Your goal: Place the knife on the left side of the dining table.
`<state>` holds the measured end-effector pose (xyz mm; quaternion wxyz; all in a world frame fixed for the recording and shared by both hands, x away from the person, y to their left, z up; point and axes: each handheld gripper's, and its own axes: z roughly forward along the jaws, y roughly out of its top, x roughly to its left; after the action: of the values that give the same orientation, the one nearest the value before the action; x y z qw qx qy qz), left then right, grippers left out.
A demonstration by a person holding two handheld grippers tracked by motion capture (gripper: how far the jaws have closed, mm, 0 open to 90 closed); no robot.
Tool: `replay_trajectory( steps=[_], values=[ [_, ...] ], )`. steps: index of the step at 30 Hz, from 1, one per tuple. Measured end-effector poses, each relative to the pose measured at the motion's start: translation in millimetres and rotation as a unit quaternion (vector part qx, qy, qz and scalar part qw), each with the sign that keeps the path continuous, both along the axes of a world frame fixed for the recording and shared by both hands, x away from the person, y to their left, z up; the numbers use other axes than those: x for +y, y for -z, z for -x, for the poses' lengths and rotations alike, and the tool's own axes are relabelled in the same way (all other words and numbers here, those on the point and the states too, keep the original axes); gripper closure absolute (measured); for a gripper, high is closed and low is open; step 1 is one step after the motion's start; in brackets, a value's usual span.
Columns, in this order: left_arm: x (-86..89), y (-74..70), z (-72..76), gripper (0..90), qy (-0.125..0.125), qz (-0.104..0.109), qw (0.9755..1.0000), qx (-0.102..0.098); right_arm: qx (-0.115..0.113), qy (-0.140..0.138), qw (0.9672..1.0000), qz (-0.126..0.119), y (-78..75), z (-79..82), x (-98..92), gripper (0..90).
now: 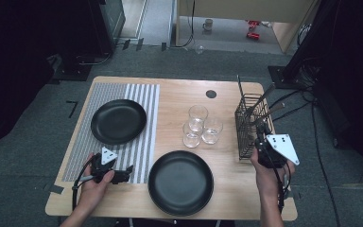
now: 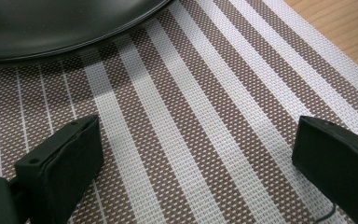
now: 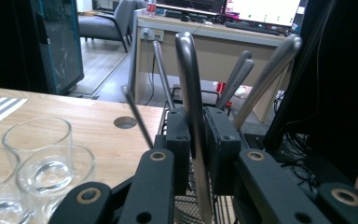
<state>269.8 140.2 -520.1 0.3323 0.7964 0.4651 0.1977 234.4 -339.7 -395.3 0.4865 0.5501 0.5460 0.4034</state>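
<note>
- The counter (image 1: 170, 94) carried a striped placemat (image 1: 142, 101) on its left part, two black plates, three glasses and a wire cutlery basket (image 1: 246, 130) near its right edge.
- One black plate (image 1: 118, 121) lay on the placemat; the other plate (image 1: 180, 183) lay on bare wood near the front edge, and both were bare of food.
- The basket held several metal utensils standing upright or leaning, their handles rising above its rim.
- The three glasses (image 1: 199, 125) stood bunched together between the plates and the basket, holding nothing that could be seen.
- The right gripper (image 3: 196, 140) was at the basket, its fingers (image 3: 179, 140) clamped narrowly on a flat metal utensil handle (image 3: 189, 70), which stood upright between them and rose above their tips.
- The left gripper (image 2: 196, 158) hovered low over the placemat just beside the first plate, its fingers (image 2: 70, 154) spread wide with nothing between them.
</note>
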Motion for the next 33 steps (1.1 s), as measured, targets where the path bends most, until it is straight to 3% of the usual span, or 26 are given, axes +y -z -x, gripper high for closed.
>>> replay_trajectory(
  steps=[15, 20, 23, 26, 33],
  values=[
    [0.0, 0.0, 0.0, 1.8, 0.000, 0.000, 1.0000, 0.000, -0.006, 0.025, 0.9996, -0.013, -4.7, -2.2, -12.0, 83.5],
    [0.0, 0.0, 0.0, 1.8, 0.000, 0.000, 1.0000, 0.000, -0.015, 0.018, 0.9995, -0.020, -9.8, -1.1, -15.0, 84.0],
    [0.0, 0.0, 0.0, 1.8, 0.000, 0.000, 1.0000, 0.000, -0.023, 0.006, 0.9986, -0.048, -15.5, -0.6, -18.4, 84.3],
    [0.0, 0.0, 0.0, 1.8, 0.000, 0.000, 1.0000, 0.000, -0.022, 0.005, 0.9987, -0.045, -18.1, -1.9, -17.0, 84.3],
    [0.0, 0.0, 0.0, 1.8, 0.000, 0.000, 1.0000, 0.000, -0.015, -0.004, 0.9975, -0.068, -11.9, -5.5, -18.3, 84.3]
  ],
)
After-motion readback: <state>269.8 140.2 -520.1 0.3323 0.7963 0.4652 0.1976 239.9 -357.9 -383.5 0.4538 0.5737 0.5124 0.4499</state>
